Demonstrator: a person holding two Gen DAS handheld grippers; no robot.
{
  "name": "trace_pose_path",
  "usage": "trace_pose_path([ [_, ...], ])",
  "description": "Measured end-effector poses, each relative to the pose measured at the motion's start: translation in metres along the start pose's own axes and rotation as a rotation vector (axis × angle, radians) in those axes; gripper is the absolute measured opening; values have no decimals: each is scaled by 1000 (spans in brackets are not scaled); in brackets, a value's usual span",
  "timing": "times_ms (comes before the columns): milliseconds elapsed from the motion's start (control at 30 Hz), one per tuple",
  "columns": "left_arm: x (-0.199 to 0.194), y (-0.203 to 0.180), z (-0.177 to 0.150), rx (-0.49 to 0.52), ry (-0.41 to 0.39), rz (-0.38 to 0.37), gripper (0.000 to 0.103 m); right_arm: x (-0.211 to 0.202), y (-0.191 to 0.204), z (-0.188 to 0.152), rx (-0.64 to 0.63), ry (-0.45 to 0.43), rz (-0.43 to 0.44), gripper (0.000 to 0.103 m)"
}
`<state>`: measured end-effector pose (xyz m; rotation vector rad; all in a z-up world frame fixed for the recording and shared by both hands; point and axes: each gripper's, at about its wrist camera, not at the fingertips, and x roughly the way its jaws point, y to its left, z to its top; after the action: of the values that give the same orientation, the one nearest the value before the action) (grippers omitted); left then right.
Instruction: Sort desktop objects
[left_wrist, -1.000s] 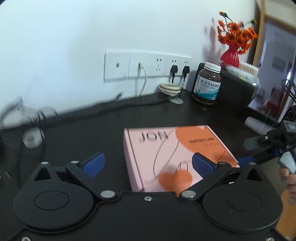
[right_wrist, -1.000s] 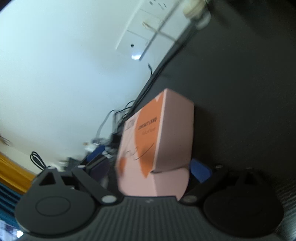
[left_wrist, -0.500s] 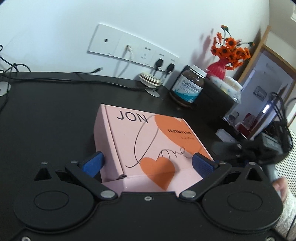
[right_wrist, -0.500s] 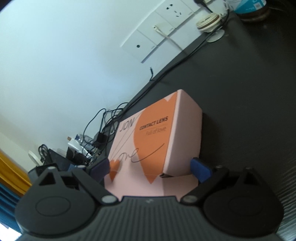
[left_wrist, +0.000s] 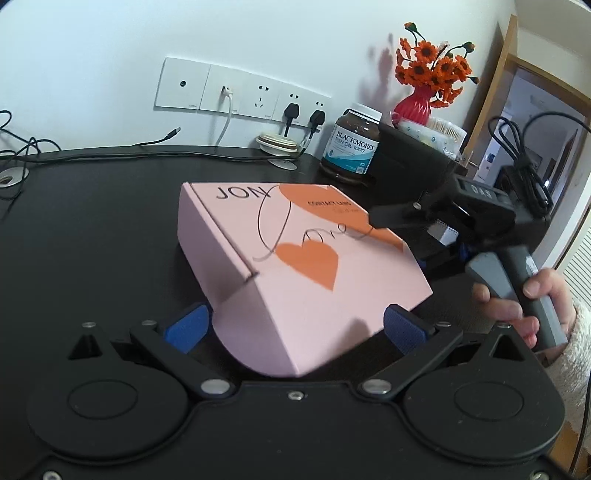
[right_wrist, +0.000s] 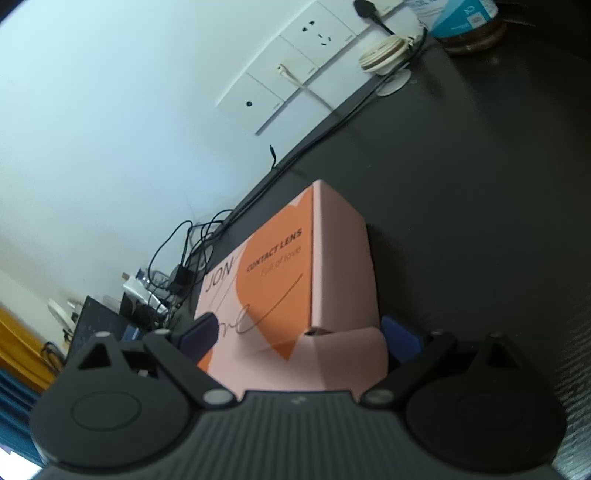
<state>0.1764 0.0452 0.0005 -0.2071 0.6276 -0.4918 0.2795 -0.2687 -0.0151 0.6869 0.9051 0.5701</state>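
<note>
A pink box (left_wrist: 295, 251) with orange hearts and "JON" lettering lies skewed on the black desk (left_wrist: 92, 229). Its near corner reaches between the blue pads (left_wrist: 188, 326) of my left gripper (left_wrist: 296, 326), which is open and does not clamp it. My right gripper (left_wrist: 399, 240) comes in from the right, held by a hand (left_wrist: 528, 306). One of its fingers lies over the box's top face and the other sits under the right end. In the right wrist view the box (right_wrist: 295, 266) fills the gap of that gripper (right_wrist: 300, 336), which is shut on it.
At the back of the desk stand a brown fish-oil bottle (left_wrist: 354, 142), a black organiser (left_wrist: 413, 155) and a red vase of orange flowers (left_wrist: 424, 103). Wall sockets (left_wrist: 240, 92) carry plugs, and a coiled cable (left_wrist: 277, 142) sits below them. Loose cables (left_wrist: 22, 147) lie at the far left.
The box has turned on the desk, so a corner now points at my left gripper. The right gripper has come further over the box's right end, and the box moves with it.
</note>
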Motion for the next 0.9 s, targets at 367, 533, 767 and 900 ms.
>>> trace_pose_path([
  [367,-1,-11,-7,-8,-23,-13,103,12,15,9,-62,0,-53,96],
  [533,5,-1,-5,-40,-16,0,103,12,17,14,-61,13,-62,96],
  [767,6,-6,-5,-66,-11,0,103,13,22,15,-97,8,-71,96],
  [900,4,-7,-8,-87,-25,-4,103,13,21,14,-100,8,-64,96],
])
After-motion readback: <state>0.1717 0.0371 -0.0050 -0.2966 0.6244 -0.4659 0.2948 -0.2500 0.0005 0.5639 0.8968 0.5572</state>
